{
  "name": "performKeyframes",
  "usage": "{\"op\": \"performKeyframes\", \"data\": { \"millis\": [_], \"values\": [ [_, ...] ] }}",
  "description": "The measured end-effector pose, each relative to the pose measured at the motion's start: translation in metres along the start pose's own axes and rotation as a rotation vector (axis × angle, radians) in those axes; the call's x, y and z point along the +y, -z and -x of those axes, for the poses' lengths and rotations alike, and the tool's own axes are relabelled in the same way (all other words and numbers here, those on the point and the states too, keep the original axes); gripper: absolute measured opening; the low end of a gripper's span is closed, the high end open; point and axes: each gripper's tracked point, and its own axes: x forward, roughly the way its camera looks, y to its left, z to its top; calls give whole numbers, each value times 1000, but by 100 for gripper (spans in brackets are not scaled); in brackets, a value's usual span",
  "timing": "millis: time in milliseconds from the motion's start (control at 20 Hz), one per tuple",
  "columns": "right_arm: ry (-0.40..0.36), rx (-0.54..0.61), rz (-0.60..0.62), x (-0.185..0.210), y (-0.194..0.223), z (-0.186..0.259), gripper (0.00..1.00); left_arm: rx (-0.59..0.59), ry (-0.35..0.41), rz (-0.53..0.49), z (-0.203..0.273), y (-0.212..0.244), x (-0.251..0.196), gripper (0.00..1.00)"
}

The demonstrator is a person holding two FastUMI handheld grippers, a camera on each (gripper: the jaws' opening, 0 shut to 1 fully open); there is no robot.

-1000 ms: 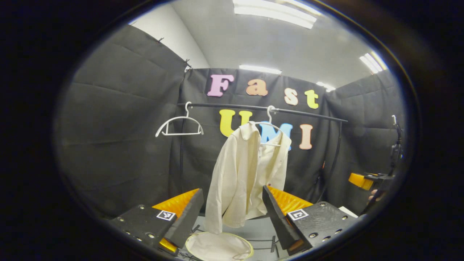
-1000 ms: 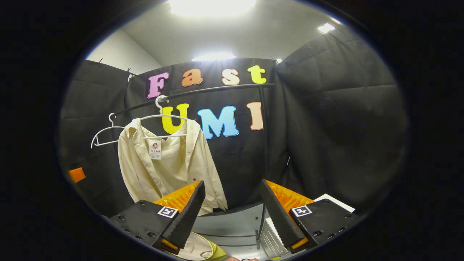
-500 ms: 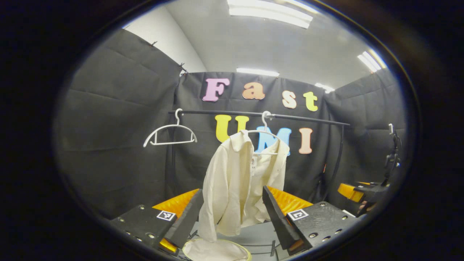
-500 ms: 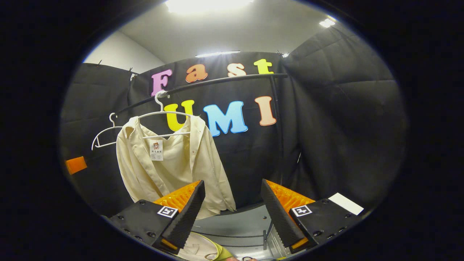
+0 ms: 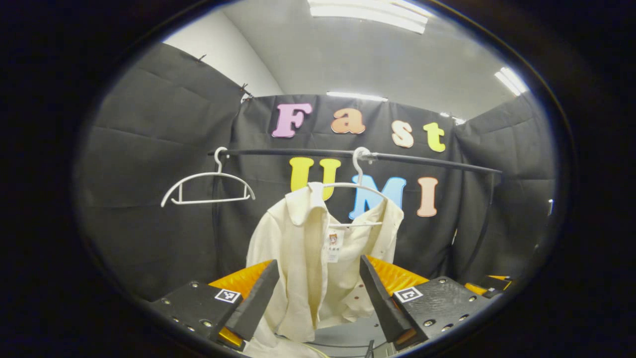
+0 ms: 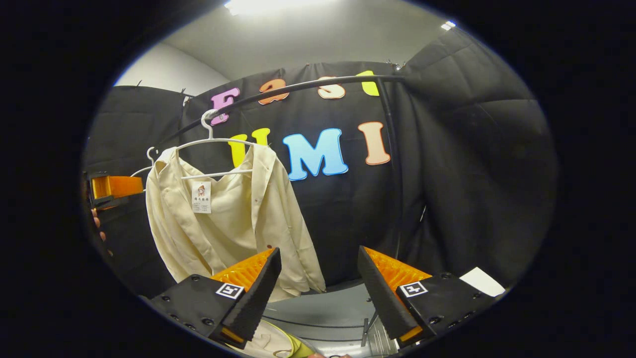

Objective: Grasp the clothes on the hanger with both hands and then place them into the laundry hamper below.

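- the garment rail (image 5: pixel 422 161) spanned the far side of the booth, carrying two white hangers.
- the cream shirt (image 5: pixel 313 268) hung on the right-hand hanger (image 5: pixel 355 186); the left hanger (image 5: pixel 206 186) was bare.
- the laundry hamper (image 6: pixel 271 343) sat low and near, below the shirt, with only its rim in sight.
- the left gripper (image 5: pixel 318 296) had its jaws spread, the shirt framed between them but not gripped.
- the right gripper (image 6: pixel 318 288) was likewise spread, to the shirt's right, holding nothing.
- judged progress: approach only; grasping, unhooking and dropping into the hamper all remained.
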Motion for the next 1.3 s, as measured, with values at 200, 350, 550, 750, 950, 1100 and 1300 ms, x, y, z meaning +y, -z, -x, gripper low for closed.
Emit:
{"op": "performKeyframes", "data": {
  "millis": [200,350,550,750,950,1100,1300],
  "values": [
    [-60,-5,-19,-5,-4,-28,93,15,-55,-5,-43,12,-8,95],
    [-94,6,-3,-8,0,-51,98,11,-104,0,-72,20,-11,95],
    [-132,34,-20,-11,3,-73,98,6,-142,17,-101,28,-11,96],
    [-143,56,-19,-14,8,-90,98,-5,-235,21,-125,38,-1,94],
    [-178,79,-34,-8,11,-107,98,-6,-330,-38,-143,40,16,94],
    [-202,99,-27,-3,17,-115,98,-8,-379,-85,-148,43,20,92],
    [-232,118,-13,6,24,-117,98,-2,-415,-119,-158,46,25,70]
  ]
}}
